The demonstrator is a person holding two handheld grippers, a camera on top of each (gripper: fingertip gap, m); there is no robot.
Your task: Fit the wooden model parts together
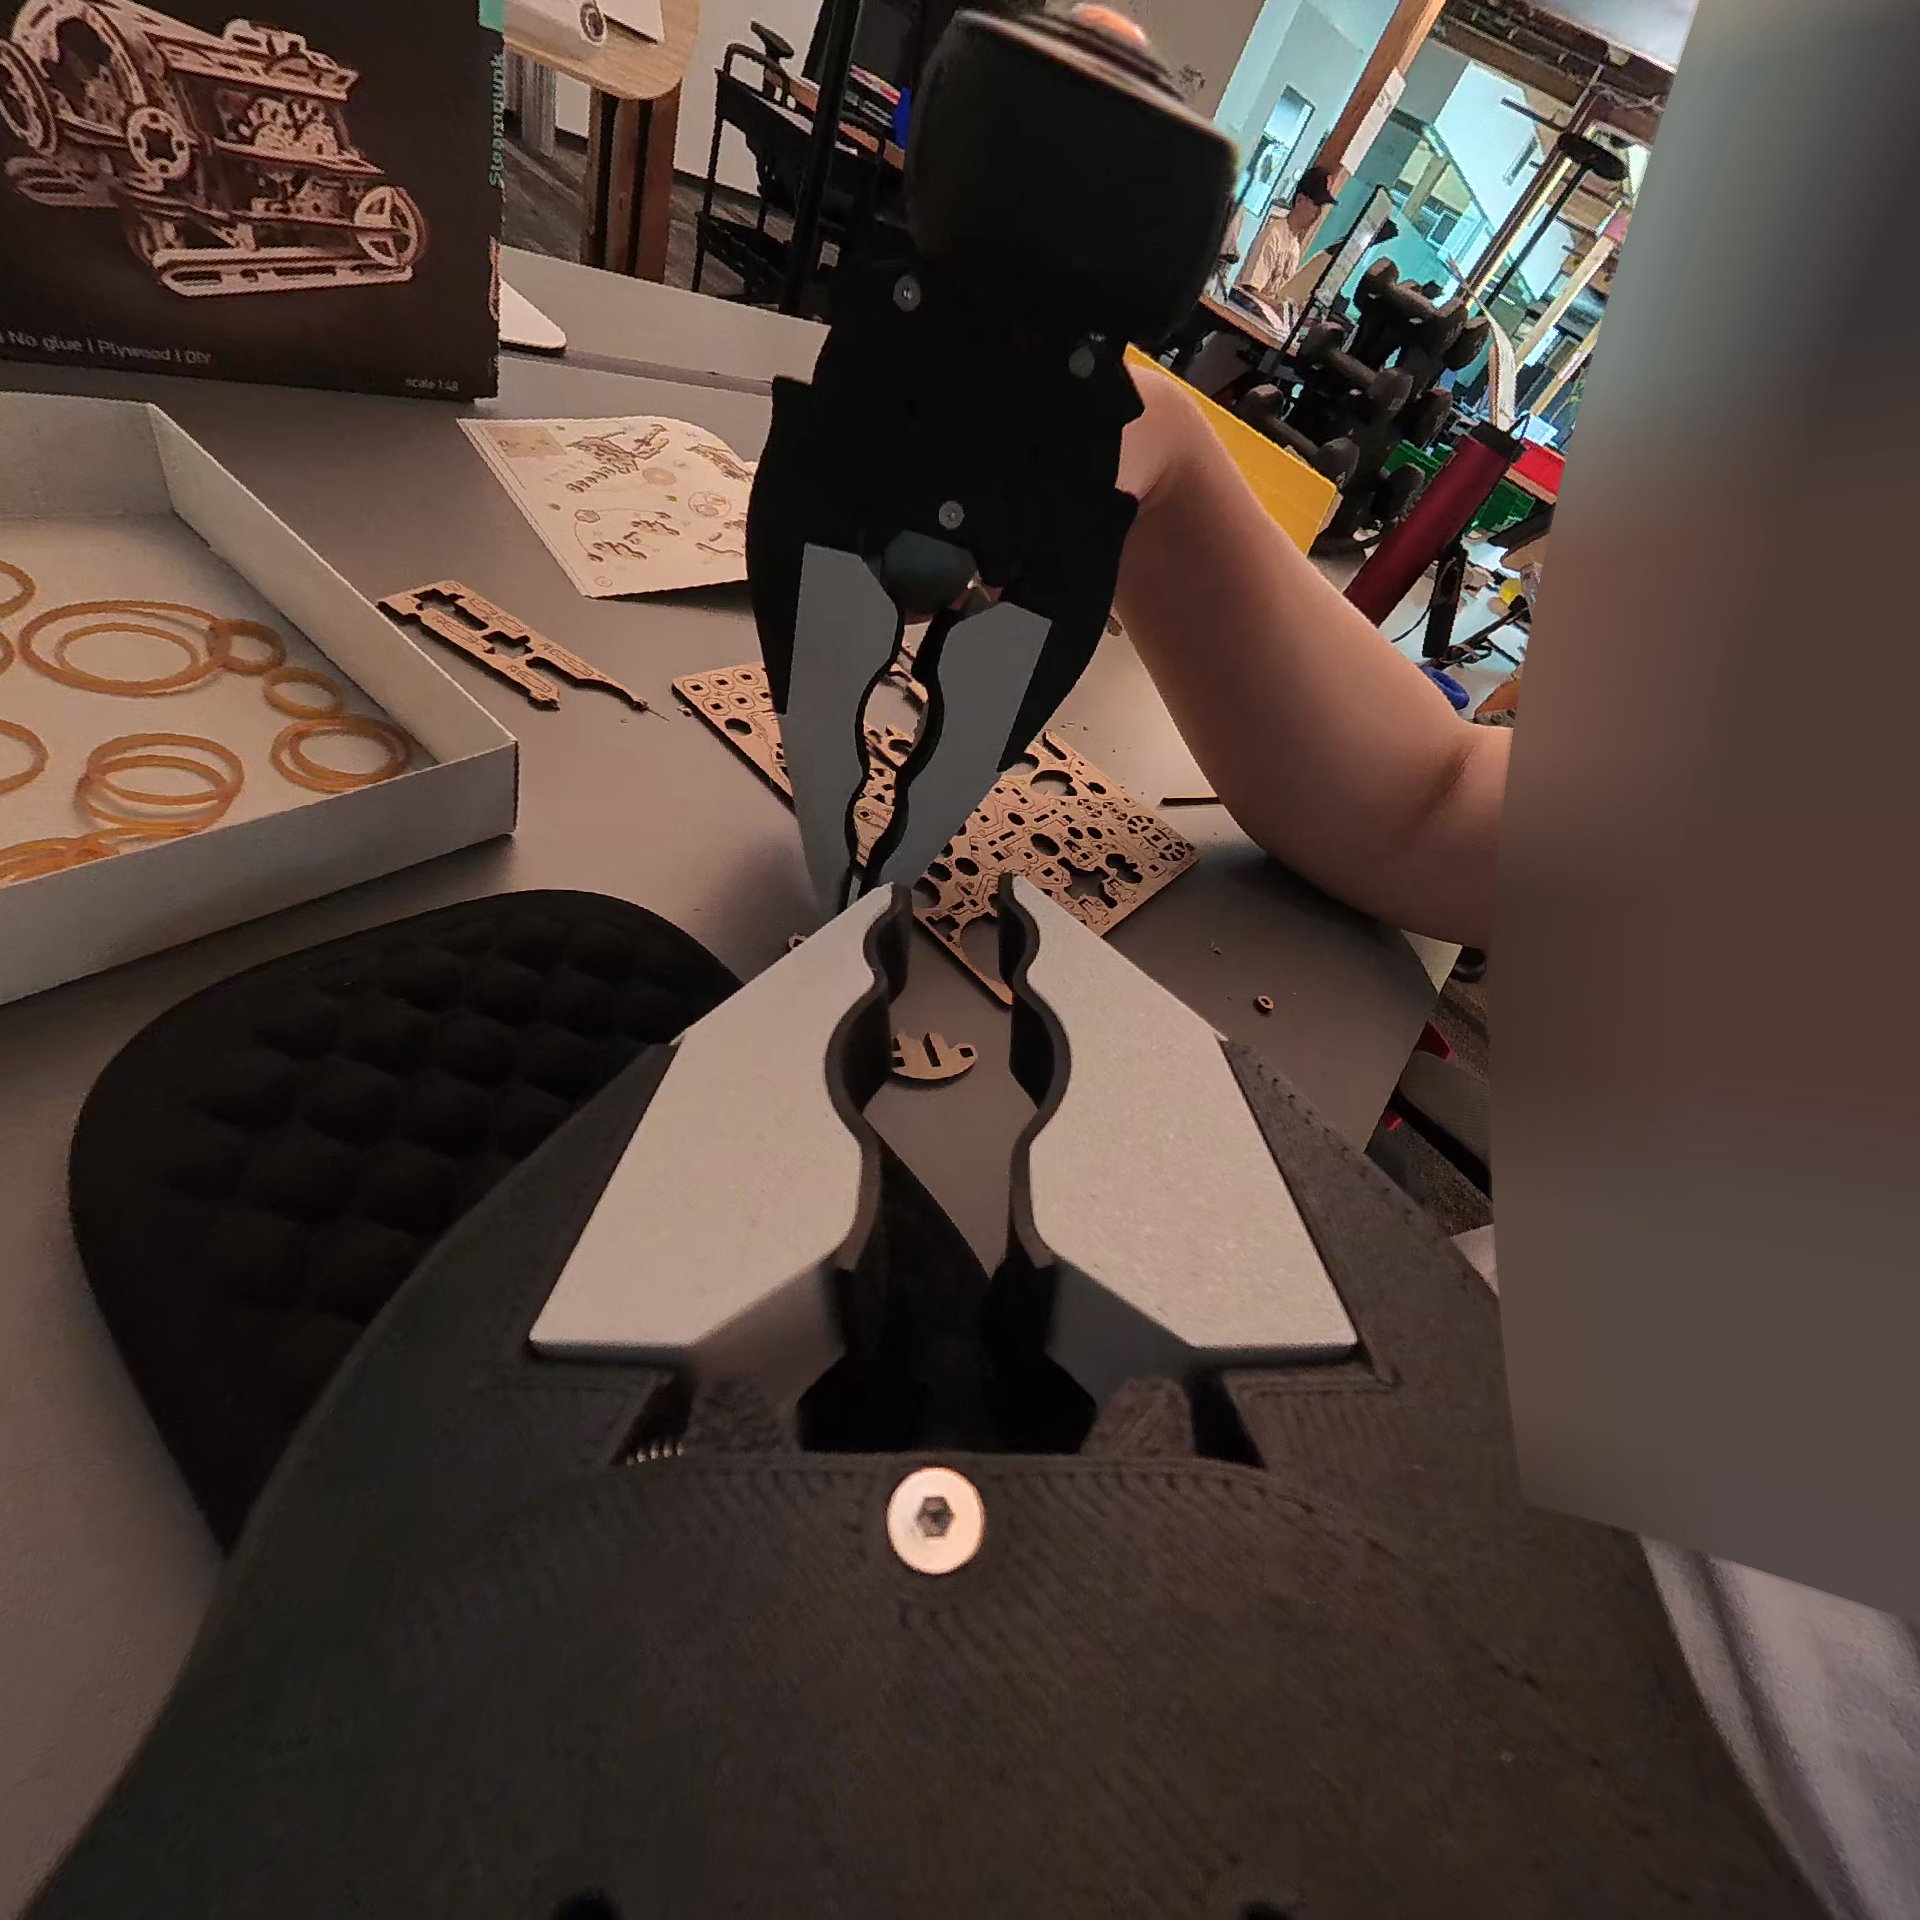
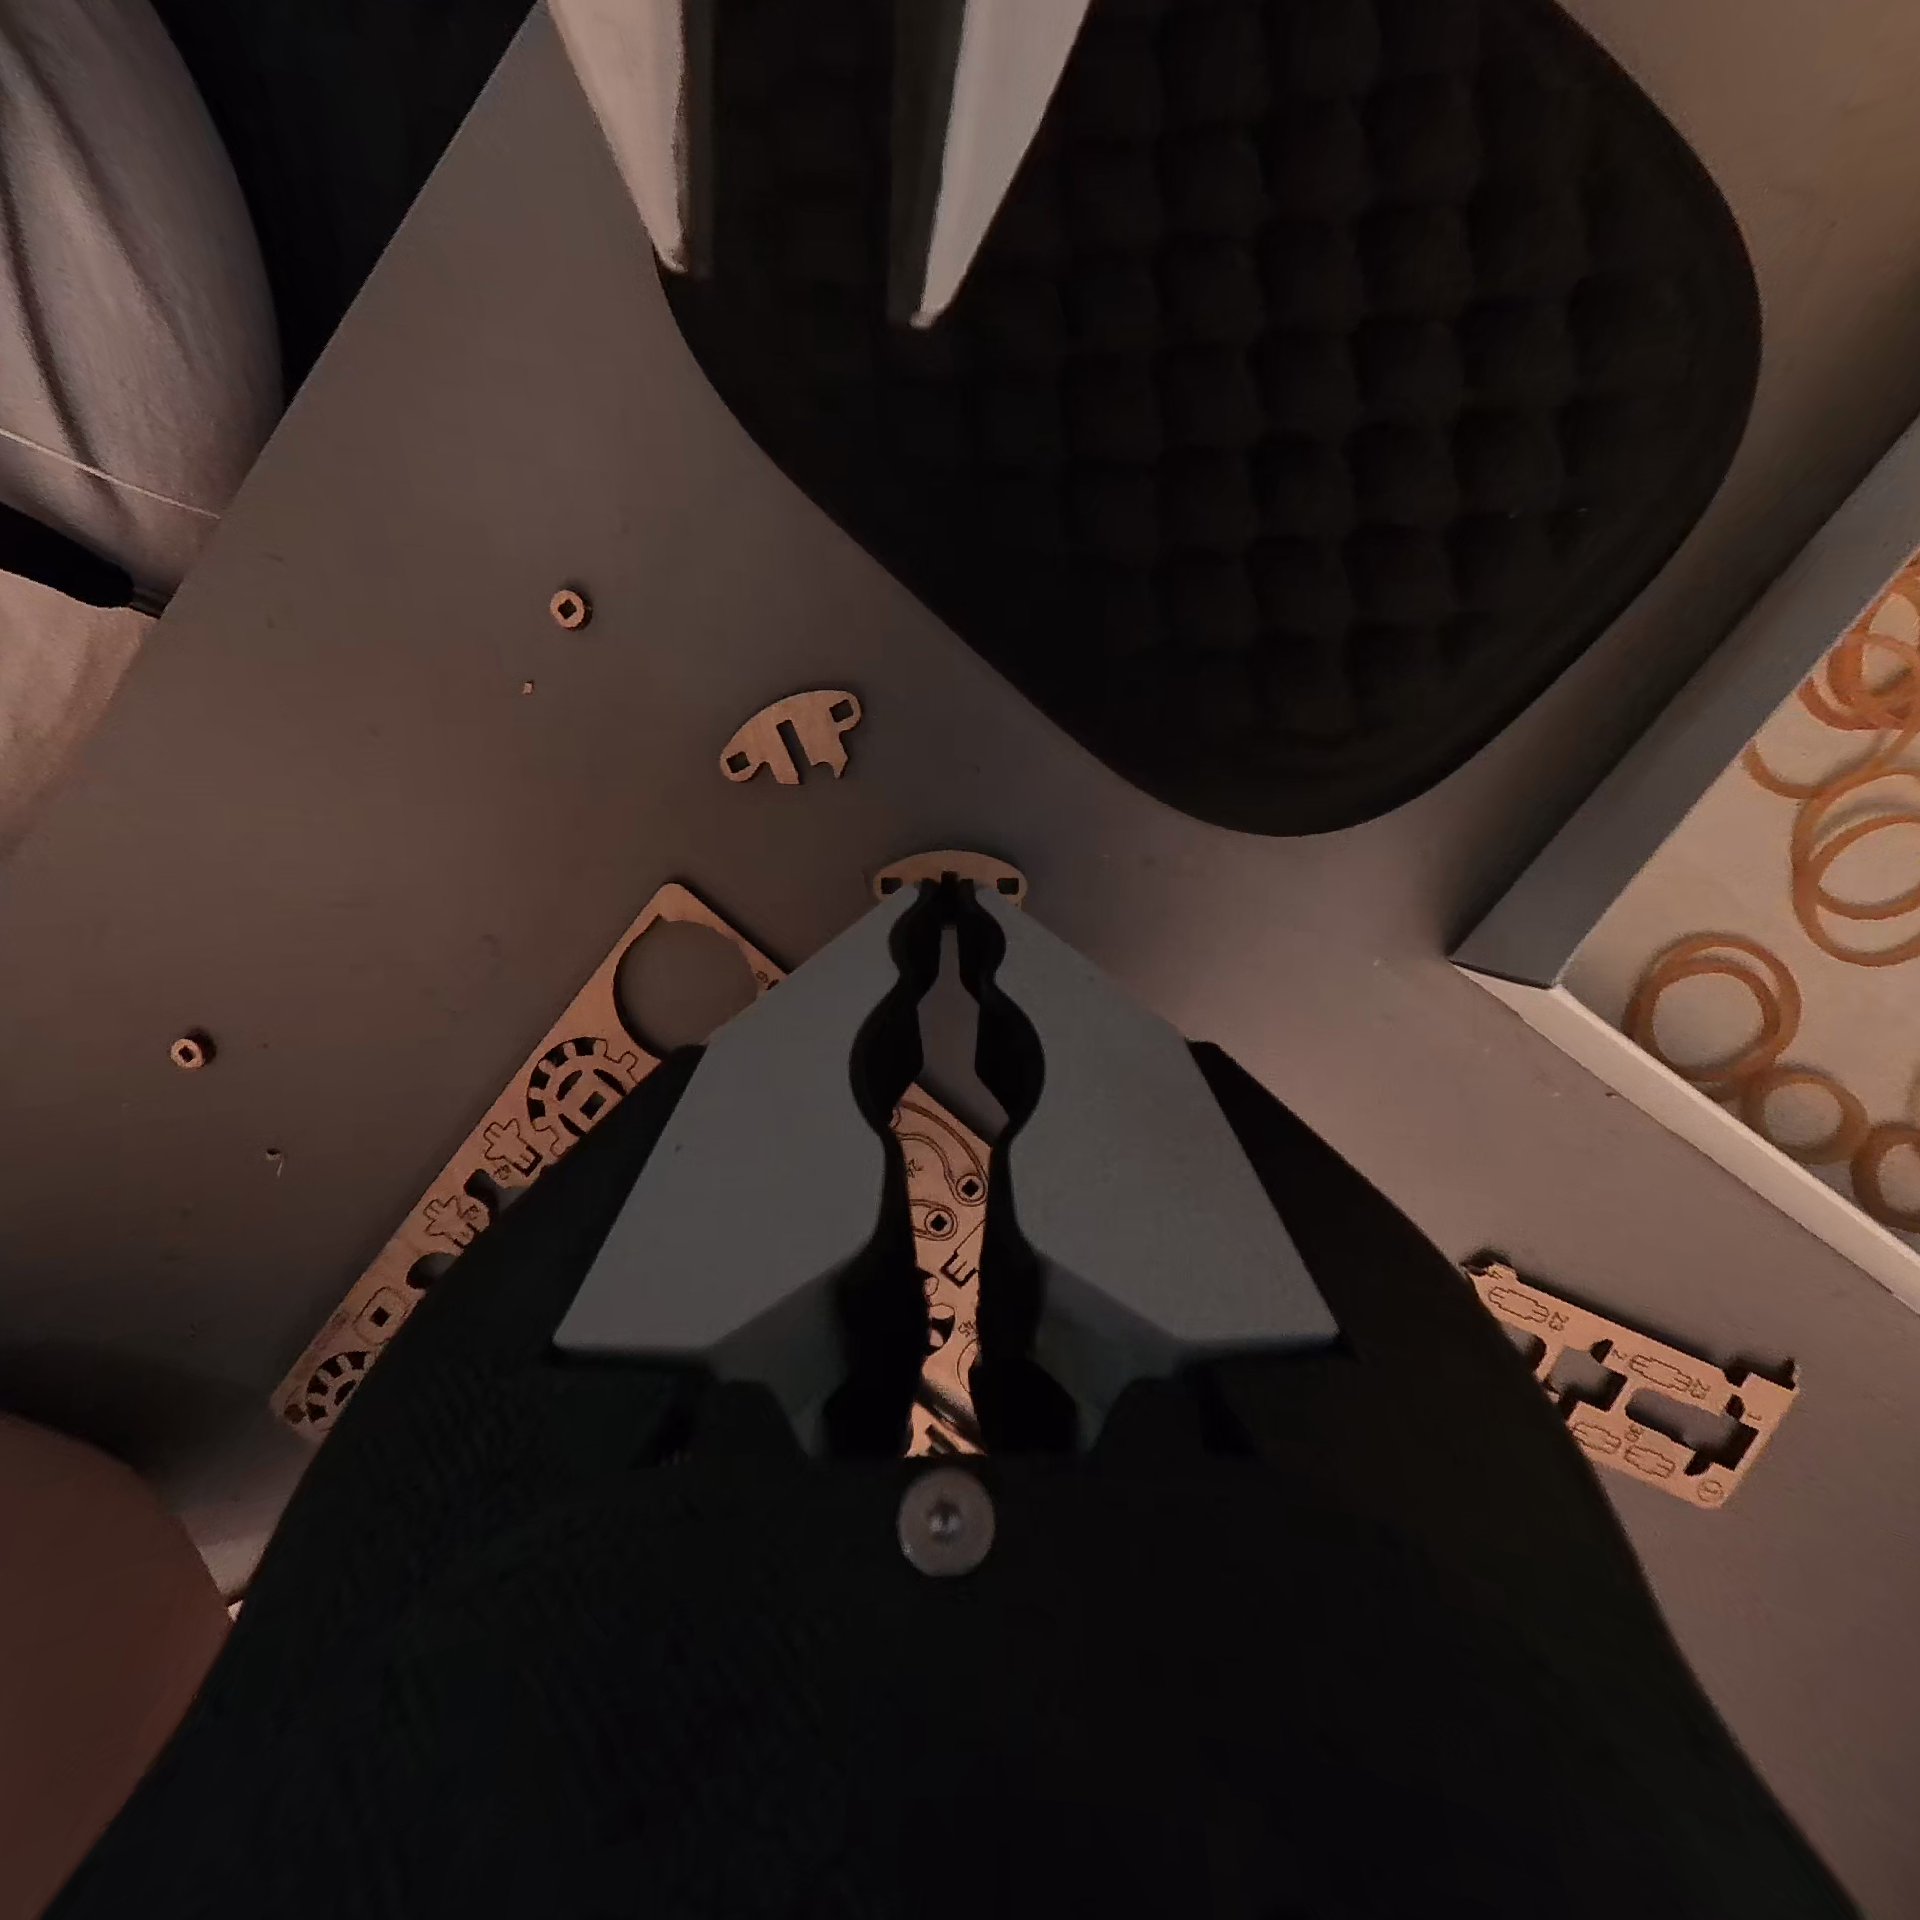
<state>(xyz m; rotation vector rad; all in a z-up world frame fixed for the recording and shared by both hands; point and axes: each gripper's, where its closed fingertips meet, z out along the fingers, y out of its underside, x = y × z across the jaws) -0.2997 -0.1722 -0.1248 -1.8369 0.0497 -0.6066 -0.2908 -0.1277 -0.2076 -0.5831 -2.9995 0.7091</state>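
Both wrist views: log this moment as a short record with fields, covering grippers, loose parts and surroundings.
left gripper: open, hovering above the table, holding nothing
right gripper: tips pinched on a small oval wooden piece at the table surface
second oval piece: loose on the table, untouched
punched wooden sheet: flat under the right gripper
narrow wooden strip: flat beside it
black cushion: on the table
white tray: holds rubber bands
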